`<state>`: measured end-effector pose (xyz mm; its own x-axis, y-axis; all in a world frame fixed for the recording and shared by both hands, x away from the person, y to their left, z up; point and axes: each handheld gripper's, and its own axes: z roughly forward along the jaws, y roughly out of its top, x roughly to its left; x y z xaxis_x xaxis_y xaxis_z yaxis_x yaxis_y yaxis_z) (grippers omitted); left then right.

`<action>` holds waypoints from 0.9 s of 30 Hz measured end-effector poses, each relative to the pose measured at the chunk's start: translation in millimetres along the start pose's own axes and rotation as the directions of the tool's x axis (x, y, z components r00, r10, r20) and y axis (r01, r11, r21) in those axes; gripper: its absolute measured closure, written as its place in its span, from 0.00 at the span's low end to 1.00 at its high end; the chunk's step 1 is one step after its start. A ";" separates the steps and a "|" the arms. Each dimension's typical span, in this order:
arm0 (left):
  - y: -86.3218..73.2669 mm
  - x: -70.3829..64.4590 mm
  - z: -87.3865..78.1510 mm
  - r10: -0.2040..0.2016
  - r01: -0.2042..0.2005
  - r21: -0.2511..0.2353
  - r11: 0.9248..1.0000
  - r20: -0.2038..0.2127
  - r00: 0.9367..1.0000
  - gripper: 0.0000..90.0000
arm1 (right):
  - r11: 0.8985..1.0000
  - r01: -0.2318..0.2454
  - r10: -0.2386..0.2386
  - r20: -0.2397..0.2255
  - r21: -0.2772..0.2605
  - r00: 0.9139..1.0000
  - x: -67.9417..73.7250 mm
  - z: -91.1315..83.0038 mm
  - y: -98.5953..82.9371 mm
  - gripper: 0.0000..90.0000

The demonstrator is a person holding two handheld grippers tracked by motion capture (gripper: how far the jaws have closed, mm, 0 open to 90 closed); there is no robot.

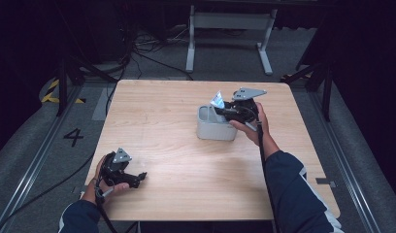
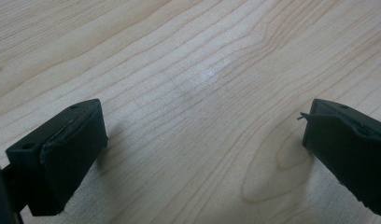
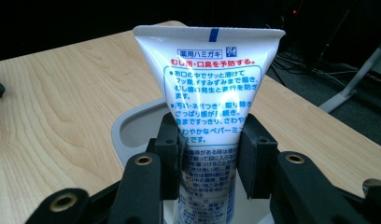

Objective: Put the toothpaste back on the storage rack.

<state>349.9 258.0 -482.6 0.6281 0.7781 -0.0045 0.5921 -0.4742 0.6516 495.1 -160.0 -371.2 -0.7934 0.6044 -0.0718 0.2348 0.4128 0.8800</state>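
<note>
Right gripper [image 3: 207,154] fingers [image 3: 167,149] clamped on the white toothpaste tube [image 3: 209,79], tube upright between them, crimped end up, lower end down inside the grey holder [image 1: 213,127] mid-worktop [image 1: 176,160]. Tube's cap end hidden in the holder. Left gripper [image 1: 138,177] fingers [image 2: 67,149] wide apart, holding nothing, low over bare wood near the front-left corner.

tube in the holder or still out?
Partly in. The toothpaste tube stands upright, crimped end up, its lower end inside the grey holder, with the right gripper shut on it.
</note>
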 end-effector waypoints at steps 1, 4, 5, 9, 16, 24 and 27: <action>0.0 0.0 0.0 0.000 0.000 0.000 1.000 0.000 1.000 0.00 | 1.000 0.004 -0.004 0.001 0.006 1.000 0.1 -0.1 -0.6 0.73; 0.0 0.0 0.0 0.000 0.000 0.000 1.000 0.000 1.000 0.00 | 1.000 0.008 -0.008 -0.002 0.023 1.000 -0.4 0.6 -3.1 0.73; 0.0 0.0 0.0 0.000 0.000 0.000 1.000 0.000 1.000 0.00 | 1.000 0.008 -0.008 0.000 0.030 1.000 -0.8 0.9 -4.1 0.73; 0.0 0.0 0.0 0.000 0.000 0.000 1.000 0.000 1.000 0.00 | 0.999 0.007 -0.007 -0.002 0.049 1.000 -2.3 1.9 -8.1 0.73; 0.0 0.0 0.0 0.000 0.000 0.000 1.000 0.000 1.000 0.00 | 0.998 0.003 -0.003 -0.009 0.056 1.000 -3.6 -0.6 -10.4 0.72; 0.0 0.0 0.0 0.000 0.000 0.000 1.000 0.000 1.000 0.00 | 0.998 0.007 -0.006 -0.017 0.057 1.000 -3.0 -4.2 -12.1 0.72; 0.0 0.0 0.0 0.000 0.000 0.000 1.000 0.000 1.000 0.00 | 0.998 0.009 -0.007 -0.030 0.056 1.000 -2.0 -6.0 -12.6 0.71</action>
<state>349.9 258.0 -482.6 0.6281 0.7781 -0.0044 0.5922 -0.4743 0.6514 490.3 -170.5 -379.3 -0.8115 0.5809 -0.0639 0.2588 0.4552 0.8520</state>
